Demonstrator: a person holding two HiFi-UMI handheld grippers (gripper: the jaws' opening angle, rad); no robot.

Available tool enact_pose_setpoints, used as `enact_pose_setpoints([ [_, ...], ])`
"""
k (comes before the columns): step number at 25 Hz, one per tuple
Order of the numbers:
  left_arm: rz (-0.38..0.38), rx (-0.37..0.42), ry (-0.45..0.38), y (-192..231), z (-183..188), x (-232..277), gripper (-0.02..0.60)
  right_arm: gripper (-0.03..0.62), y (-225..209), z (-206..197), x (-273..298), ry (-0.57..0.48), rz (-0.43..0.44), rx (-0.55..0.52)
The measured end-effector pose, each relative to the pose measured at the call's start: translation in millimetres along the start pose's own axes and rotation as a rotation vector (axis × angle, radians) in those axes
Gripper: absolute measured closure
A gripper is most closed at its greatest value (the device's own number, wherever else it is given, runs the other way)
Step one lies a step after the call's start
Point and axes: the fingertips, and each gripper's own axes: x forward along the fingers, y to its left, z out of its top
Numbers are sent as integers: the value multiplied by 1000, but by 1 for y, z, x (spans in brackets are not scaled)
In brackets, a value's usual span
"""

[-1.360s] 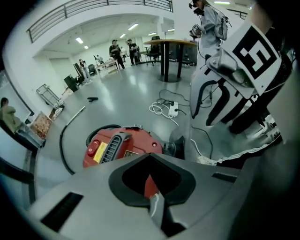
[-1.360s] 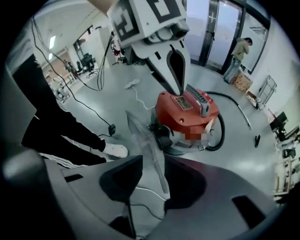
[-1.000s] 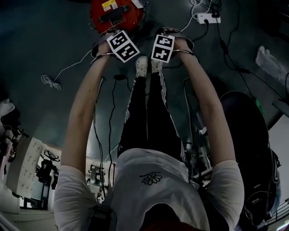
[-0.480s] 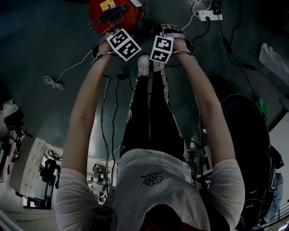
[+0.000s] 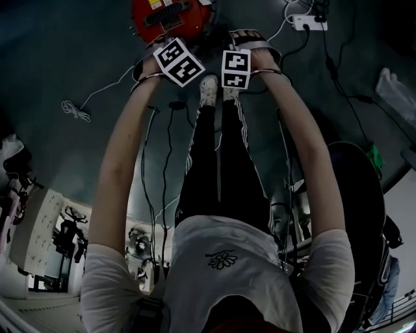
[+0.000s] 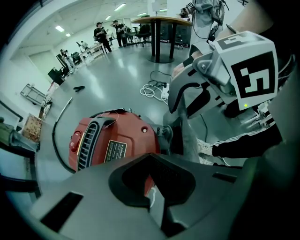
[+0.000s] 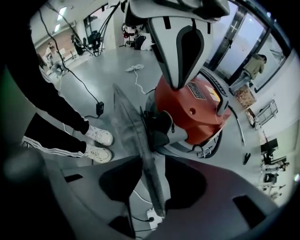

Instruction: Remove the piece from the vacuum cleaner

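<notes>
The red vacuum cleaner (image 5: 170, 15) lies on the floor in front of the person's feet. My left gripper (image 5: 158, 47) is at its near edge. In the left gripper view the red body (image 6: 112, 140) fills the middle, and a red sliver of it sits between the closed jaws of my left gripper (image 6: 150, 185). My right gripper (image 5: 251, 43) is just to the right. It is shut on the grey ribbed hose (image 7: 140, 140), which runs from the black socket on the vacuum cleaner (image 7: 197, 108) down through the right gripper (image 7: 151, 187).
A white power strip (image 5: 304, 24) and dark cables lie on the floor at the far right. A coiled white cord (image 5: 73, 112) lies to the left. The person's white shoes (image 5: 208, 91) stand just behind the grippers. A dark round object (image 5: 357, 195) stands on the right.
Both grippers stay at the vacuum cleaner with the same hold. The head view has drifted a little, so the vacuum cleaner sits slightly higher in the picture.
</notes>
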Motion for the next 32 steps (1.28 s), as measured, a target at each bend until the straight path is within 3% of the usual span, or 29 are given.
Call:
enact_pose_setpoints([
  [2,5,-9,-12,1,0,0,578,420,0,-3,1,2,-3,-26],
  [7,0,-24,-26,-1,0,0,578,414,27,-35,26,117,107,-12],
  [9,-3,-28,-31,1,0,-2,578,416,28,-41,31,144,76,-4],
  [10,-4,-29,-34,2,0,-3,578,443,28,-41,30,147,56,24],
  [11,-4,-30,-39,3,0,-3,578,573,28,-39,28,148,46,71],
  [14,18,-36,-52,5,-4,-4,578,574,44,-32,24,138,106,197],
  [19,72,-52,-41,3,-5,-2,578,574,80,-19,21,105,192,242],
  [23,68,-52,-41,3,-4,-2,578,574,86,-7,22,92,257,537],
  [32,145,-95,-48,3,-7,-7,578,574,96,6,5,87,236,717],
])
